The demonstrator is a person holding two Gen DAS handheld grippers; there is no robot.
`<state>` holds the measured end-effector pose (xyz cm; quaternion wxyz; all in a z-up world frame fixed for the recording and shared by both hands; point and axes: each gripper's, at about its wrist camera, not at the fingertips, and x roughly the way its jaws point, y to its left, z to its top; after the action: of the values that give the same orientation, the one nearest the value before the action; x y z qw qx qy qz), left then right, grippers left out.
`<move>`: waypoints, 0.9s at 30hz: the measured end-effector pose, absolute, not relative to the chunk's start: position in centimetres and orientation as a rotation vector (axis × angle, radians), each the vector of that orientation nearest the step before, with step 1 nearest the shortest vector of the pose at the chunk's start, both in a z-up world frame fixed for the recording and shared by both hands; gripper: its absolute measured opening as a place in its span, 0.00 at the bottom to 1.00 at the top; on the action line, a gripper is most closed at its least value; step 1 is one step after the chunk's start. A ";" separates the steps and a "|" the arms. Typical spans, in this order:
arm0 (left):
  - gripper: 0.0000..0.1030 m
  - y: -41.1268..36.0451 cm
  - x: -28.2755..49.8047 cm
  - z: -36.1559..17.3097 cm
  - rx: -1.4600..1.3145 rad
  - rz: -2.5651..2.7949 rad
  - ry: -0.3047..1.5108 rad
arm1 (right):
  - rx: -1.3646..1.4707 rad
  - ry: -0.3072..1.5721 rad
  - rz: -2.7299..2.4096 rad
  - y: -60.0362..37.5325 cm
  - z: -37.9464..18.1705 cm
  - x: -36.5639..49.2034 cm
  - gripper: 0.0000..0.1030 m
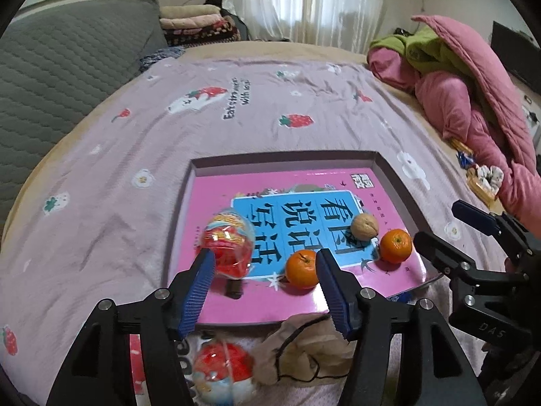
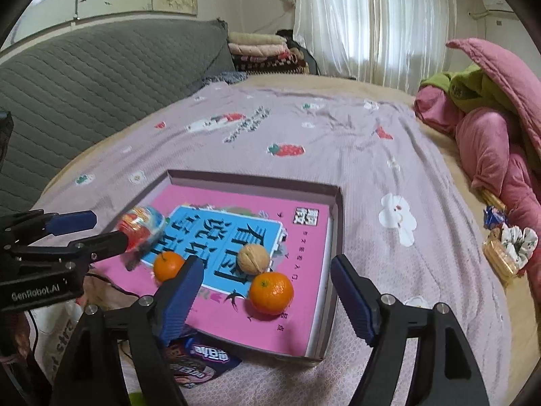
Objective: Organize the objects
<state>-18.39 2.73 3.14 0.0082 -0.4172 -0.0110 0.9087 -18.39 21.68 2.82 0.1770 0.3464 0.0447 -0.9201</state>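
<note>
The left gripper (image 1: 265, 291) is seen with its jaws spread wide and nothing between the blue pads — it hangs above the near edge of the box (image 1: 392, 169). The right gripper (image 2: 267, 299) is likewise held wide and empty, over the box's near right corner. No earlier view is given, so only the open stance is told.

Just beyond the left gripper, a red wrapped toy (image 1: 228, 245) and an orange (image 1: 302, 268) are found on the pink book (image 1: 209, 196) that lies flat in the box. A second orange (image 1: 395, 246) is set to the right, touching or nearly touching a walnut (image 1: 364, 225) behind it.

Outside the box, at its near edge, a second wrapped toy (image 1: 223, 372), a beige cloth (image 1: 304, 348) and a snack packet (image 2: 199, 365) are seen on the sheet (image 1: 101, 203).
</note>
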 end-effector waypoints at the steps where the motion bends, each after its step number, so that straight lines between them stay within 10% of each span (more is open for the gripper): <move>1: 0.62 2.6 -18.2 3.3 -1.301 2.846 -0.035 | 0.969 0.126 -2.607 21.7 3.1 -18.2 0.76; 27: 0.70 1.9 -11.3 6.5 -1.175 2.911 -0.041 | 0.801 0.107 -2.673 20.6 8.1 -10.9 0.83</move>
<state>-11.28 1.90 6.51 0.0011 -0.3743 -0.0132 0.9272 -10.90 20.63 8.07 0.1734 0.2825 0.0379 -0.9427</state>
